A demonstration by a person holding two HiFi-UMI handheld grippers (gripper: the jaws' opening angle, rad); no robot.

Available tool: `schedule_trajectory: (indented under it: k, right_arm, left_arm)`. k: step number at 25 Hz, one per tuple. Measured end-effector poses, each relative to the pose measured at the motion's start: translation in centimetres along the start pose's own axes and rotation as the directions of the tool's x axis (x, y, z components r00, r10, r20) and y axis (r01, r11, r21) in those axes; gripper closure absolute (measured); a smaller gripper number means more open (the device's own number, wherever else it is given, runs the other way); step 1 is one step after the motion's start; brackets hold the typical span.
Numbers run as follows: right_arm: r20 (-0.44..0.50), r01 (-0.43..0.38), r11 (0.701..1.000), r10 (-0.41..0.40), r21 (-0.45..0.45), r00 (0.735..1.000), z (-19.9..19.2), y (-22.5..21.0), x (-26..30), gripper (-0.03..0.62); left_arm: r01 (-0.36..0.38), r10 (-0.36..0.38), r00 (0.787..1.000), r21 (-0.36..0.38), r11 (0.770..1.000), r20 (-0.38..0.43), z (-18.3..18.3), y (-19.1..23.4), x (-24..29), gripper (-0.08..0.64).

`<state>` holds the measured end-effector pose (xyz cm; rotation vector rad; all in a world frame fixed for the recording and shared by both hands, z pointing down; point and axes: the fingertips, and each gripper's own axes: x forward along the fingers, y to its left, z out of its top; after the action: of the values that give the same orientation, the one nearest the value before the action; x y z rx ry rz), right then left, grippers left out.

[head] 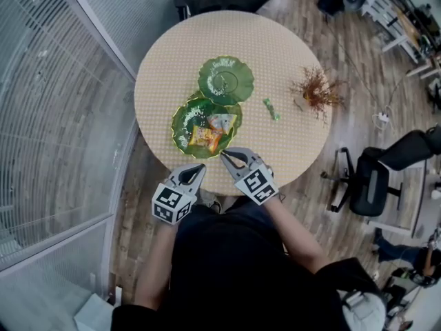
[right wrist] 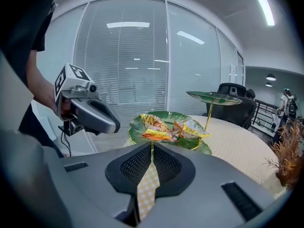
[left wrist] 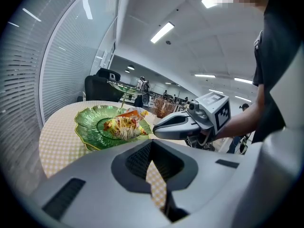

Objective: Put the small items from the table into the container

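Our left gripper (head: 200, 166) and right gripper (head: 224, 155) sit closed, empty, beside the green scalloped dish (head: 180, 123) holding orange-yellow snack packets (head: 207, 136); a green packet (head: 271, 109) lies well apart on the table (head: 289, 47). We cannot read their print.

Nothing legible shows in any view: no word, number, brand or sign. The snack packets (head: 207, 136) in the near green dish (head: 177, 125) carry coloured printing, too small and blurred to read. The marker cubes (head: 256, 183) bear only black-and-white square patterns, not letters.
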<state>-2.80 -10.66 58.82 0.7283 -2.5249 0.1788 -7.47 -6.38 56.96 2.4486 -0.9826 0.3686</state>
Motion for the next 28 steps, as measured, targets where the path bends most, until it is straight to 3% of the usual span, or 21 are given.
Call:
schedule_trajectory:
  k: [18, 22, 28]
  right_arm:
    - [0.006, 0.032, 0.999, -0.032, 0.028, 0.999, -0.5, 0.3, -0.5, 0.554]
    - [-0.015, 0.051, 0.995, -0.050, 0.082, 0.999, -1.9, -1.9, -1.7, 0.554]
    - [-0.074, 0.147, 0.979, -0.137, 0.144, 0.988, -5.6, -8.2, -4.0, 0.552]
  left_arm:
    - [0.030, -0.030, 1.000, -0.033, 0.999, -0.003, -1.8, -1.3, 0.2, 0.557]
    - [0.047, -0.049, 0.998, -0.056, 0.997, -0.050, -2.9, -1.6, 1.0, 0.558]
    - [0.046, -0.054, 0.995, -0.097, 0.994, -0.082, -3.6, -2.1, 2.8, 0.558]
